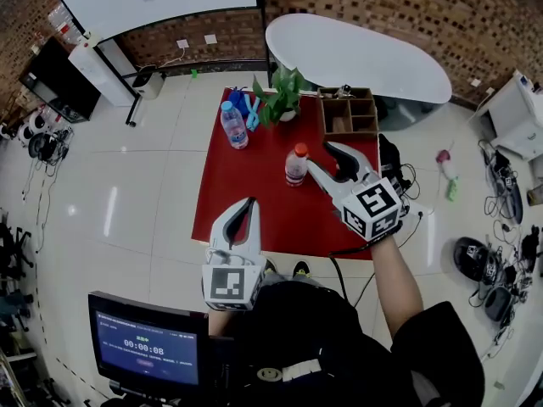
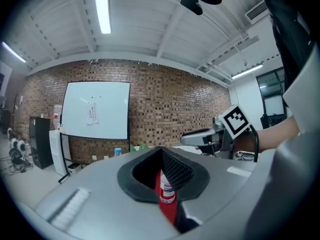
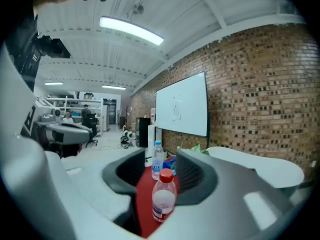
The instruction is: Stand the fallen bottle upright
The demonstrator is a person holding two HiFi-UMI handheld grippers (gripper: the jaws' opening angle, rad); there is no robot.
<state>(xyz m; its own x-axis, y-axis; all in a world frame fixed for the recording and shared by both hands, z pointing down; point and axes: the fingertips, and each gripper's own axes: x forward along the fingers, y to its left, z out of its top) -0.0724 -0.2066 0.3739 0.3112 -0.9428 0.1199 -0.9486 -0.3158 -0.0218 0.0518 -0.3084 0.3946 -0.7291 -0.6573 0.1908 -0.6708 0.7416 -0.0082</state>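
Observation:
A clear bottle with a red cap [image 1: 296, 166] stands upright near the middle of the red table [image 1: 246, 195]. My right gripper [image 1: 321, 159] is just right of it, open, and its fingertips are clear of the bottle. In the right gripper view the bottle [image 3: 163, 194] stands ahead in the gap between the jaws of that gripper [image 3: 156, 156], touching neither. My left gripper [image 1: 251, 202] hovers over the table's near edge, its jaws meeting at the tips with nothing in them. The left gripper view shows the bottle [image 2: 166, 188] through a thin slit, with the right gripper [image 2: 210, 136] beyond it.
A second bottle with a blue cap [image 1: 233, 125] stands at the far left of the table. A potted plant [image 1: 280, 96], a blue object [image 1: 242, 103] and a wooden organiser [image 1: 348, 115] line the far edge. A white oval table [image 1: 356, 53] lies beyond. A monitor [image 1: 148, 342] is at lower left.

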